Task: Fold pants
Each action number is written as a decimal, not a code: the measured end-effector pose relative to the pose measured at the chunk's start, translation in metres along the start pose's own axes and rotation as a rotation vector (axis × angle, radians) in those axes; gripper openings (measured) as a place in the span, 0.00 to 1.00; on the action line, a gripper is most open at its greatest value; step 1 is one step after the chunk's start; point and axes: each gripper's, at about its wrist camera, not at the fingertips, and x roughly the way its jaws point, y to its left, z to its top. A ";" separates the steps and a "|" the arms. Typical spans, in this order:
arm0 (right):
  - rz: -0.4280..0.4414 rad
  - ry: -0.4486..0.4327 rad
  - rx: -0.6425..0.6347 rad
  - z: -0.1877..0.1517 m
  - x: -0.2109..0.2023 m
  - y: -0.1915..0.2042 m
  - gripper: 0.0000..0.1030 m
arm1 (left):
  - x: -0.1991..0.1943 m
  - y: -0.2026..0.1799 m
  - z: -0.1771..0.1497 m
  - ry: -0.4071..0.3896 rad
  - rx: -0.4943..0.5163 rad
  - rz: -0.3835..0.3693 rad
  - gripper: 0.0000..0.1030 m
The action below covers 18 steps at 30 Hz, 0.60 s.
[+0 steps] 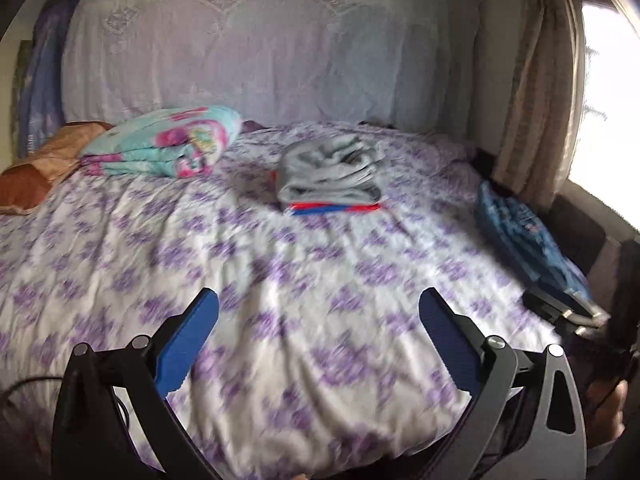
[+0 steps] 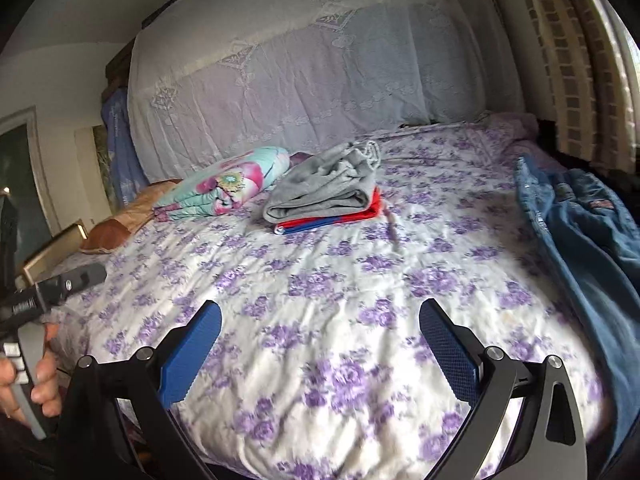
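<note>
Blue denim pants (image 2: 588,248) lie unfolded along the bed's right edge; they also show in the left wrist view (image 1: 524,228). A folded grey garment (image 1: 330,172) sits on a folded red and blue one (image 1: 336,208) mid-bed, also in the right wrist view (image 2: 324,188). My left gripper (image 1: 319,312) is open and empty above the sheet near the bed's front. My right gripper (image 2: 320,316) is open and empty, left of the denim pants. The left gripper's body (image 2: 52,292) shows at the left of the right wrist view.
The bed has a white sheet with purple flowers (image 1: 280,280). A folded teal and pink blanket (image 1: 172,144) and a brown pillow (image 1: 44,168) lie at the back left. A lace-covered headboard (image 1: 260,60) stands behind. Curtains (image 1: 532,80) and a window are on the right.
</note>
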 end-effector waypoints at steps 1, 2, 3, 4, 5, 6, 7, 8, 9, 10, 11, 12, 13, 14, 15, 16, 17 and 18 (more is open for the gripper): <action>-0.019 0.000 -0.016 -0.002 -0.002 0.004 0.97 | 0.001 0.002 -0.006 0.008 0.001 0.029 0.95; -0.037 0.003 -0.043 -0.003 -0.004 0.010 0.97 | 0.002 0.003 -0.009 0.020 0.003 0.043 0.95; -0.042 0.002 -0.060 -0.003 -0.006 0.013 0.97 | 0.003 0.004 -0.011 0.035 0.005 0.056 0.95; -0.044 -0.003 -0.073 -0.003 -0.008 0.016 0.97 | 0.004 0.006 -0.013 0.050 0.006 0.066 0.95; -0.046 -0.011 -0.081 -0.003 -0.012 0.018 0.97 | 0.004 0.009 -0.013 0.051 0.002 0.065 0.95; -0.049 -0.023 -0.089 -0.002 -0.015 0.021 0.97 | 0.003 0.010 -0.014 0.050 -0.001 0.065 0.95; -0.054 -0.031 -0.095 -0.002 -0.018 0.023 0.97 | 0.002 0.013 -0.014 0.047 -0.008 0.072 0.95; -0.060 -0.038 -0.101 -0.002 -0.020 0.024 0.97 | 0.002 0.014 -0.015 0.047 -0.012 0.076 0.95; -0.065 -0.041 -0.106 -0.002 -0.021 0.024 0.97 | 0.003 0.015 -0.015 0.049 -0.016 0.087 0.95; -0.065 -0.039 -0.107 -0.001 -0.020 0.024 0.97 | 0.006 0.017 -0.015 0.054 -0.017 0.123 0.95; -0.067 -0.034 -0.106 -0.002 -0.019 0.023 0.97 | 0.009 0.017 -0.016 0.057 -0.013 0.145 0.95; -0.069 -0.031 -0.105 -0.002 -0.018 0.023 0.97 | 0.012 0.018 -0.017 0.061 -0.011 0.164 0.95; -0.074 -0.030 -0.103 -0.002 -0.016 0.021 0.97 | 0.014 0.019 -0.017 0.064 -0.011 0.171 0.95; -0.078 -0.025 -0.098 -0.002 -0.014 0.020 0.97 | 0.016 0.019 -0.018 0.066 -0.011 0.186 0.95; -0.077 -0.022 -0.094 -0.002 -0.013 0.019 0.97 | 0.018 0.019 -0.019 0.057 -0.007 0.205 0.95; -0.073 -0.017 -0.089 -0.003 -0.011 0.018 0.97 | 0.018 0.018 -0.020 0.038 0.006 0.215 0.95; -0.070 -0.013 -0.087 -0.003 -0.010 0.017 0.97 | 0.017 0.016 -0.020 0.027 0.021 0.215 0.95; -0.070 -0.011 -0.087 -0.003 -0.009 0.017 0.97 | 0.017 0.014 -0.019 0.023 0.030 0.217 0.95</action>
